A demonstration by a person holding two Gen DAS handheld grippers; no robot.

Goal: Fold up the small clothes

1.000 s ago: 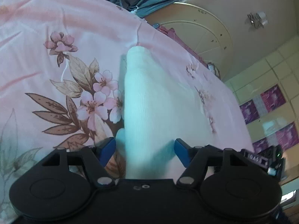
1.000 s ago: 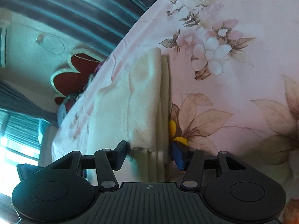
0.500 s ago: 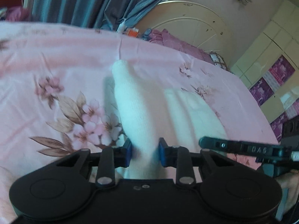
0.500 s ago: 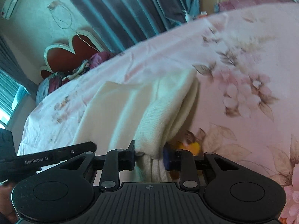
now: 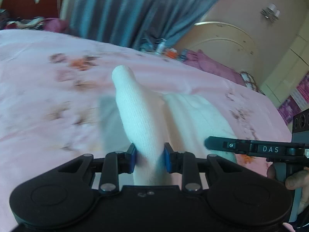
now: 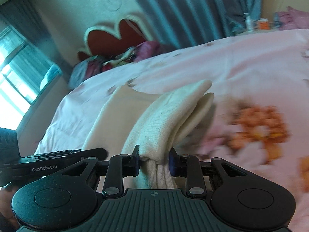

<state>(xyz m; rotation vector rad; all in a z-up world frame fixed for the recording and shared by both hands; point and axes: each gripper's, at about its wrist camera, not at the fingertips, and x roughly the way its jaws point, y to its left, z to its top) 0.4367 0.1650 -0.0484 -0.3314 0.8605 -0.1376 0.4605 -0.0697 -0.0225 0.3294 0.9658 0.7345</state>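
Both grippers are clamping the same garment: your left gripper (image 5: pixel 148 157) is pinching a bunched edge of the cream knit sweater (image 5: pixel 139 119) between its blue pads (image 5: pixel 132 158), and your right gripper (image 6: pixel 154 162) is pinching the matching edge, where the ribbed hem is showing just behind the pads.

The sweater is lying directly ahead of both grippers on the pink floral bedsheet (image 5: pixel 48 100). Its long axis is running away from you, along the line each gripper is pointing. From each grip the knit is rising as a raised fold and sloping forward, down to the part that is resting flat on the sheet. Neither hand is nearer; the two are sitting side by side at the near end, with the right gripper's arm showing at the right edge of the left wrist view.

Judging by this layout, the coming move is depending on carrying both pinched corners forward along that axis, level with each other, toward the far end.

The fabric is looking thick, soft and finely ribbed, already doubled in layers on the right side. Faint grey marks are showing near the right grip.
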